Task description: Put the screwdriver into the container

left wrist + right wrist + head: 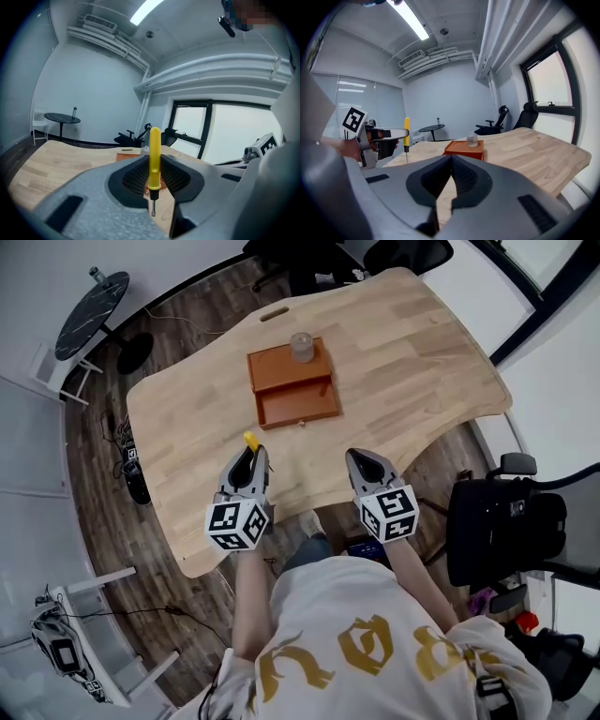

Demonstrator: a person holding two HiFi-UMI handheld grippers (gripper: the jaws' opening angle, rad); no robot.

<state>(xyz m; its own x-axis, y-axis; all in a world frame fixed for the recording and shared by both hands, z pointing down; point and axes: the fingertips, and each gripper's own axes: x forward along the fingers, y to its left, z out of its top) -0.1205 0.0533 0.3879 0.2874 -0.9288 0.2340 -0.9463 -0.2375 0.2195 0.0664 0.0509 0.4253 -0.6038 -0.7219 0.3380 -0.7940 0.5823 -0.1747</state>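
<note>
The left gripper (250, 456) was held out in front of the person, level and pointing forward across the worktop (412, 352). The bare left forearm (249, 601) ran straight back from it to the body. Its jaws were clenched on the screwdriver (154, 157), gripping the yellow handle low down. The tool stood upright between them: most of the handle rose above the jaws, while the black collar and thin metal tip hung below them, clear of the wood.

The right gripper (359, 461) sat just beside the left one at about the same height, also aimed forward, with the right forearm (412, 568) behind it. Its jaws were closed together at the tips with nothing between them. Only bare worktop showed through the gap behind the tips.

Both grippers hovered over the near edge of the worktop. The marker cubes (236, 524) rode at their rear ends, nearest the person.

Ahead of both pairs of jaws and well apart from them lay the orange container (292, 388), slightly to the right of the left jaws and to the left of the right jaws. Its open tray faced the grippers. A small clear jar (301, 346) stood on the container's far, raised part. From the right gripper view, the screwdriver appeared off to the left of the jaws, upright in the other gripper.
</note>
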